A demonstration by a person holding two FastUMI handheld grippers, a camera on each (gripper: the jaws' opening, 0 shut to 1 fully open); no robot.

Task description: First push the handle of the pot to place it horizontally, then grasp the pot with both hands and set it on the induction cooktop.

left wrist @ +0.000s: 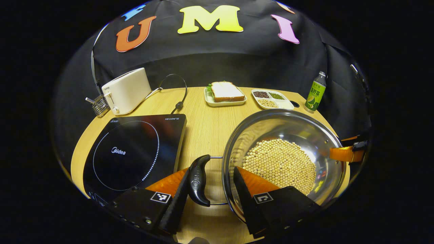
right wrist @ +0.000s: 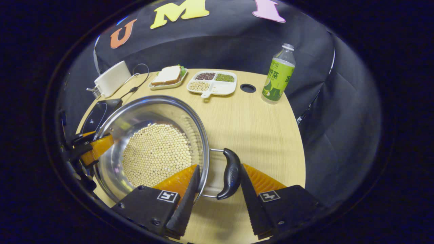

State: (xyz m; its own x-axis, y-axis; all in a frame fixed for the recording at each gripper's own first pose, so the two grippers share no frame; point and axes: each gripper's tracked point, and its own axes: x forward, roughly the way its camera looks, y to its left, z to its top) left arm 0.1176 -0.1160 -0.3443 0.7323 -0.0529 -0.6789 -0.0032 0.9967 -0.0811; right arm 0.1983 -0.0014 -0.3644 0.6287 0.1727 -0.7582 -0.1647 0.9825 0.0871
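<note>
1. Left gripper (left wrist: 210, 184): jaws apart, straddling the near side of the pot (left wrist: 283, 161). The left finger sits just outside the black handle (left wrist: 198, 180) and looks to be touching it; the right finger reaches over the rim, inside the bowl.
2. So handle and rim both lie between these jaws, but nothing is clamped; there's a gap between handle and right finger.
3. Right gripper (right wrist: 218, 183): jaws apart as well. Its left finger dips inside the pot (right wrist: 152, 145), over the rim; its right finger lies just beside the other black handle (right wrist: 231, 173), on its outer side.
4. That handle lies flat, level with the rim, between the two fingers; whether the right finger presses it I cannot tell.
5. The pot stands on the bench (right wrist: 257, 135), its bottom covered in pale soybeans (left wrist: 281, 164).
6. The induction cooktop (left wrist: 134, 152) sits left of the left jaws, just beside the pot, with a strip of bench between.
7. Far side of the pot from each camera: the other gripper's fingers at the opposite rim.
</note>
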